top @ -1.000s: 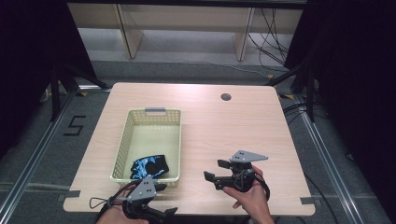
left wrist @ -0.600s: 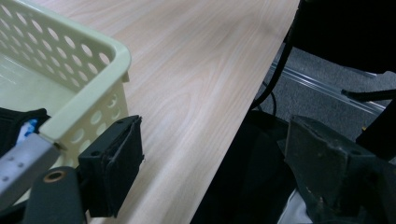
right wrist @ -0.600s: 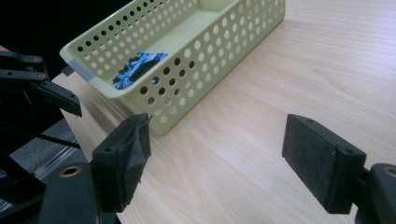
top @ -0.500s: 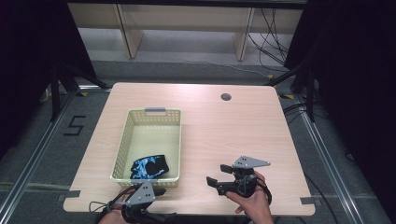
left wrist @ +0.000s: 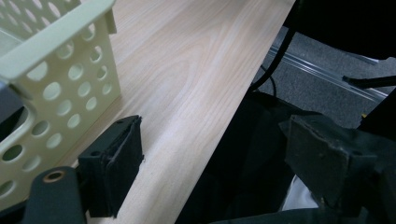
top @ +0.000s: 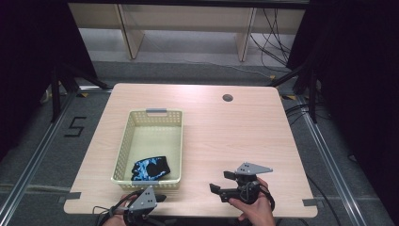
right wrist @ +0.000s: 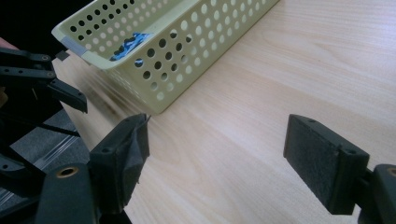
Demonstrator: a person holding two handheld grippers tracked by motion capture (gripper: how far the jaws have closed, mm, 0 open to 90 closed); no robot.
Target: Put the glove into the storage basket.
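A pale yellow perforated basket (top: 175, 141) sits left of centre on the wooden table (top: 235, 127). A black and blue piece of fabric (top: 149, 168) lies in its near end, and its blue shows through the rim in the right gripper view (right wrist: 130, 41). My left gripper (top: 157, 199) hangs at the table's near edge just below the basket's near wall (left wrist: 60, 88); it is open and holds nothing (left wrist: 219, 163). My right gripper (top: 222, 182) hovers over bare table to the basket's right, pointing left, open with nothing in it (right wrist: 219, 158).
A small round hole (top: 227, 98) lies near the table's far edge. Beyond the table stand a shelf frame and cables on the floor. The left gripper (right wrist: 46, 79) appears at the left of the right gripper view, close to the basket's corner.
Both grippers have drifted back toward the near edge of the table. The left one now hangs partly off the edge. Basket and fabric have not moved.
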